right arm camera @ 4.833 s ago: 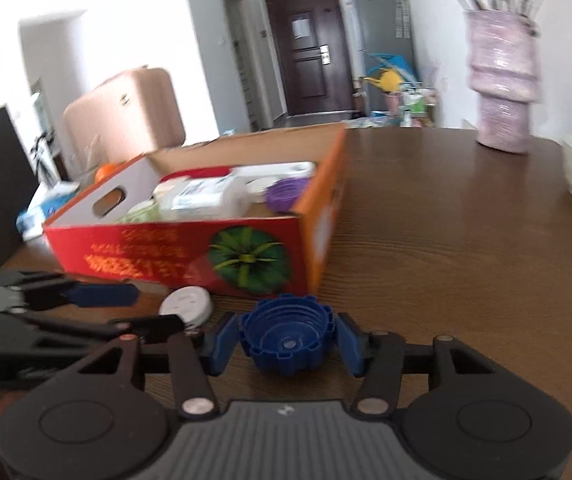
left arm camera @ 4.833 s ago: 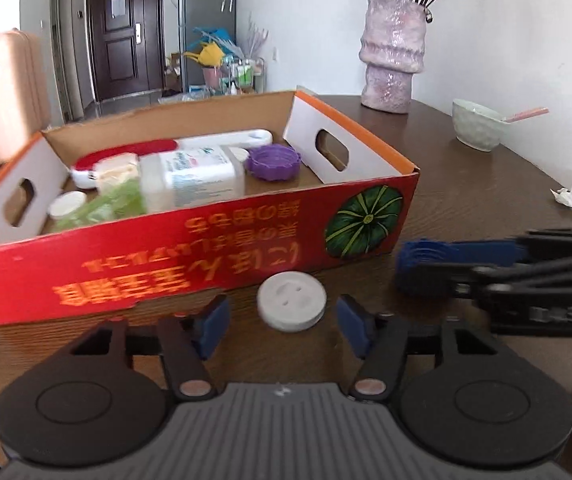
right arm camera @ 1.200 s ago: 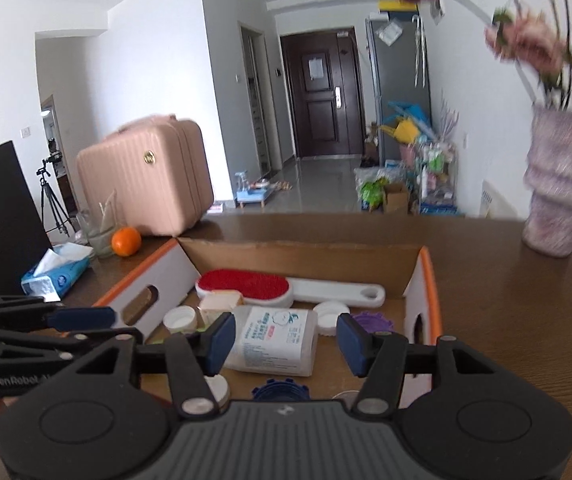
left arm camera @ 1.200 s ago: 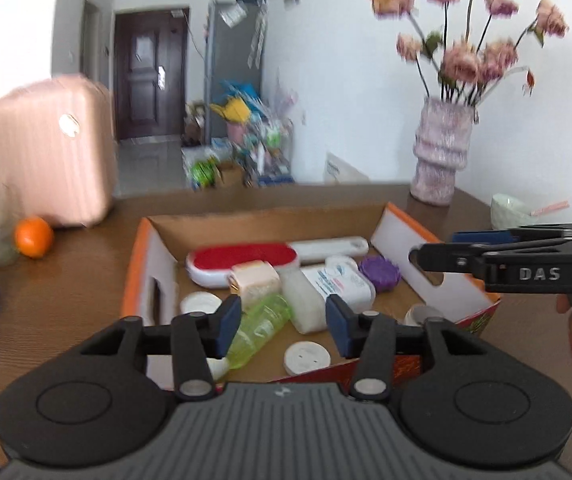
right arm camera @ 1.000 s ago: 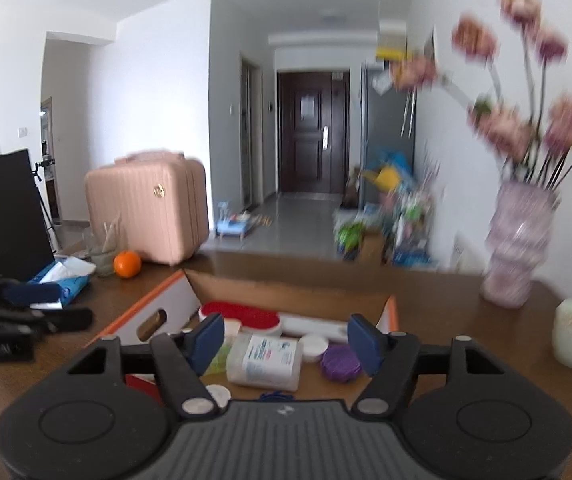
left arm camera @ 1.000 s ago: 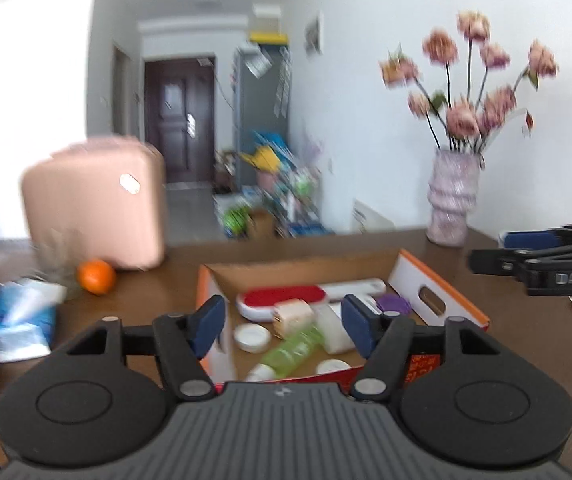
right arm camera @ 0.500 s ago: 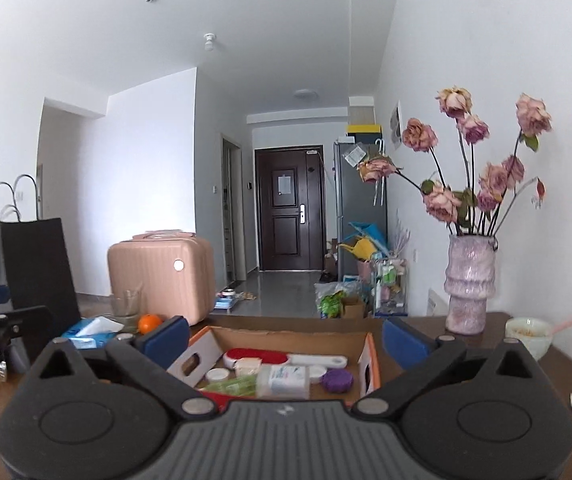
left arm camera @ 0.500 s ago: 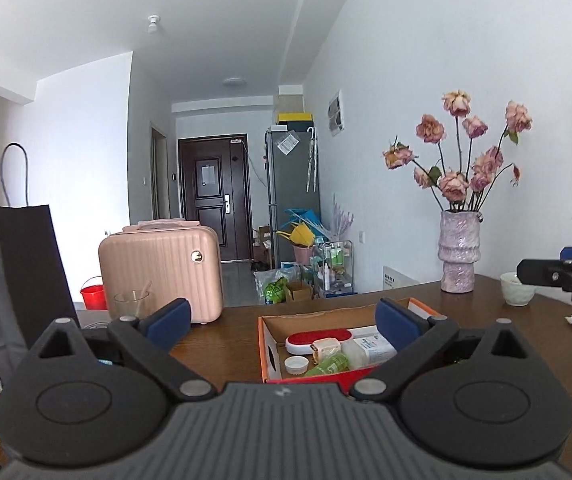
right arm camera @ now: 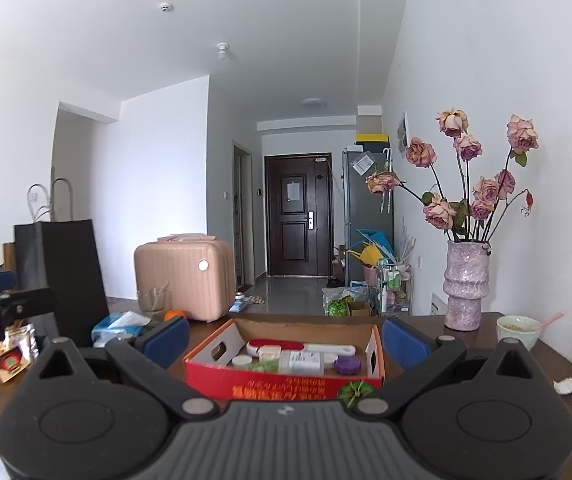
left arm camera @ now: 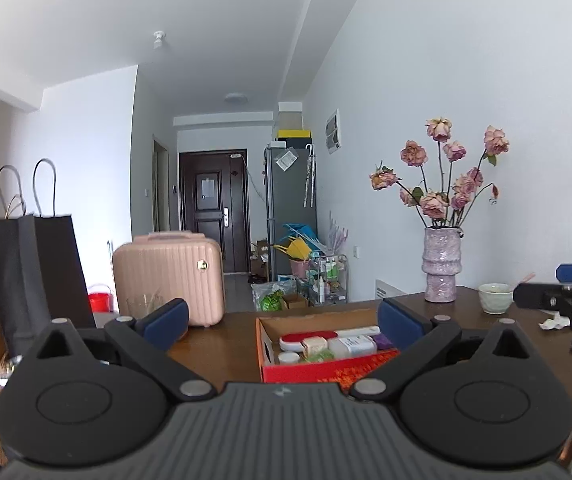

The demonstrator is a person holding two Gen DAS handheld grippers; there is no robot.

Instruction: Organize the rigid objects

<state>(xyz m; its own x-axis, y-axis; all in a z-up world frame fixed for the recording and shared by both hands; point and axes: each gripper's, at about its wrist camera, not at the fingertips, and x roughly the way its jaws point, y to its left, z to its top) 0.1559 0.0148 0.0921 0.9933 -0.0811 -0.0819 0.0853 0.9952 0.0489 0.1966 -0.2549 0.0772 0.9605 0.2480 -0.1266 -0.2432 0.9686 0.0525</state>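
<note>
Blue-padded and spread wide with nothing between them, the left gripper (left arm camera: 282, 320) and right gripper (right arm camera: 284, 334) are both held high and well back from the cardboard box (right arm camera: 286, 382), a stance that suggests the sorting is finished. Brush (right arm camera: 276, 347), bottle (right arm camera: 302, 362), purple cap (right arm camera: 347, 365) and white lids lie packed together inside it on the wooden table (right arm camera: 462, 326), while vase (right arm camera: 466, 286) and bowl (right arm camera: 518, 330) stand apart, likely not part of the job.
</note>
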